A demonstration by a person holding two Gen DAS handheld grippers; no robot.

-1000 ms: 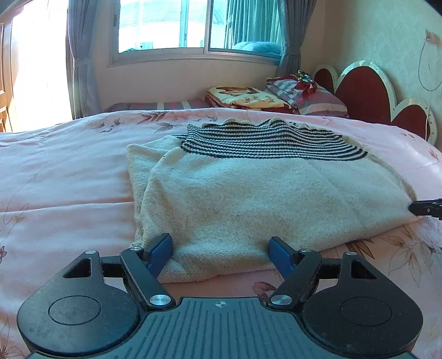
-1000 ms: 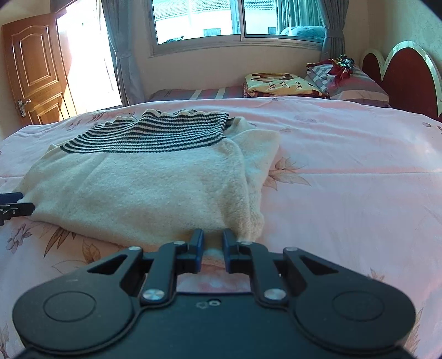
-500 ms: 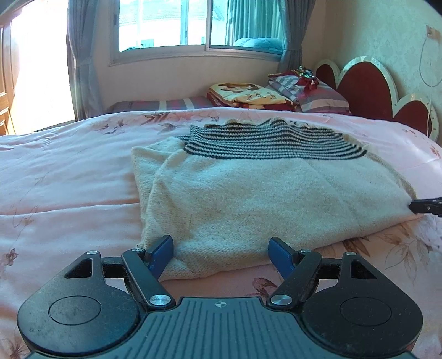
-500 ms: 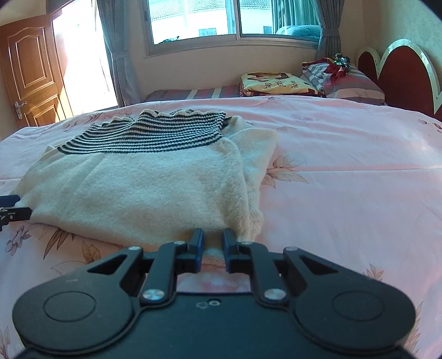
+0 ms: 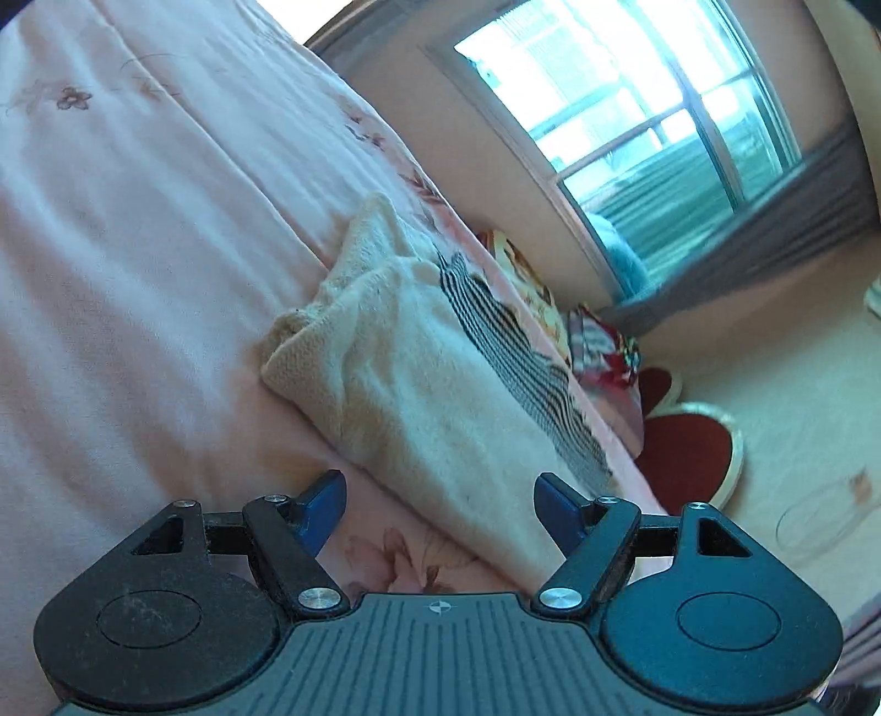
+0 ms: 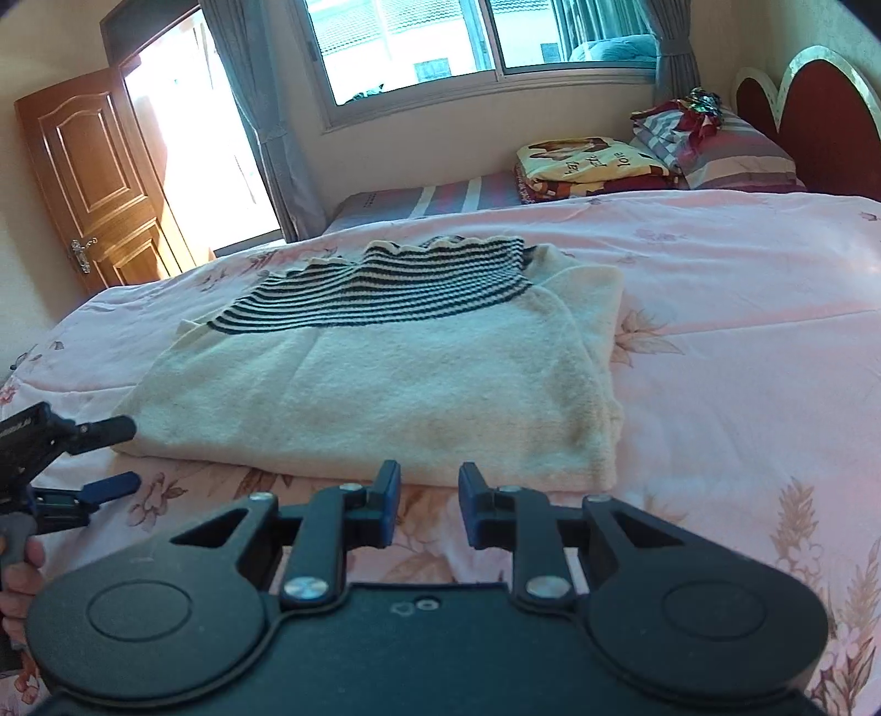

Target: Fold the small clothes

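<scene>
A folded cream knit sweater point(image 6: 385, 391) with a black-striped hem lies on the pink floral bedspread point(image 6: 743, 330). It also shows in the left wrist view point(image 5: 429, 380), tilted. My left gripper point(image 5: 438, 495) is open and empty, rolled on its side, just short of the sweater's near left edge; it shows in the right wrist view point(image 6: 118, 454) at the left. My right gripper point(image 6: 428, 490) is partly open and empty, just short of the sweater's near edge.
Folded blankets point(image 6: 589, 165) and a striped pillow point(image 6: 732, 148) lie by the red headboard point(image 6: 815, 126) at the far right. A window point(image 6: 468, 38) and a wooden door point(image 6: 104, 182) stand behind the bed.
My left gripper has rolled sharply onto its side and stays open. My right gripper's jaws have opened from nearly shut to a moderate gap. The sweater has not moved.
</scene>
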